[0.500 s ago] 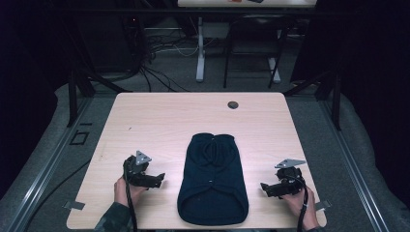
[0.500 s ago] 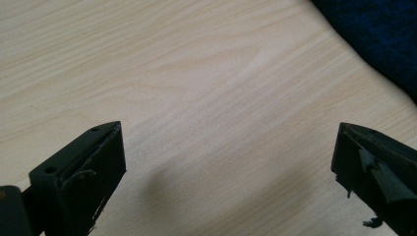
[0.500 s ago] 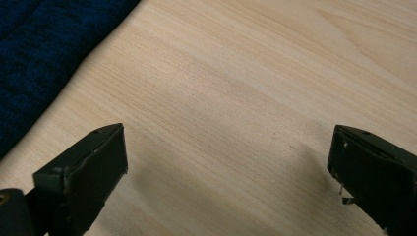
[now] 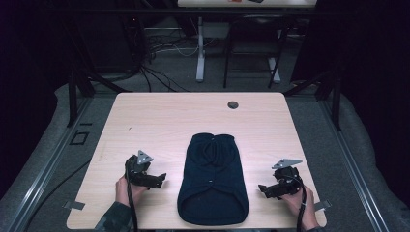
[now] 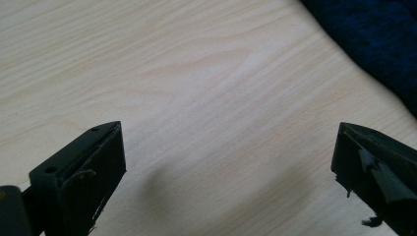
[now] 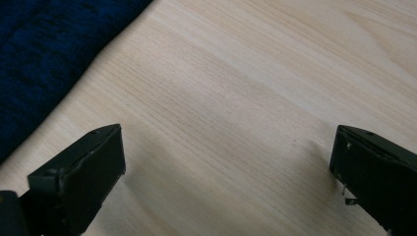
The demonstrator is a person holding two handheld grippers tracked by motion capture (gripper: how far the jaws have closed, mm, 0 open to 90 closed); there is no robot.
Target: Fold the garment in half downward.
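Here's the dark navy knitted garment, lying flat and folded lengthways down the middle of the pale wood-grain table, its rounded hem at the near edge and its narrower end pointing away. The left gripper sits just off one long side and the right gripper just off the other, both aimed inward, neither touching cloth. Both stand wide apart with nothing but bare wood between their black jaws, and the gripper views catch the fuzzy blue edge in a corner. That knit looks soft, light and floppy, so it should sag and stretch when lifted; a pinch on the doubled side edge or hem looks like the best hold, and thin layers could slip. No containers on the table, just a small dark round grommet near the far edge
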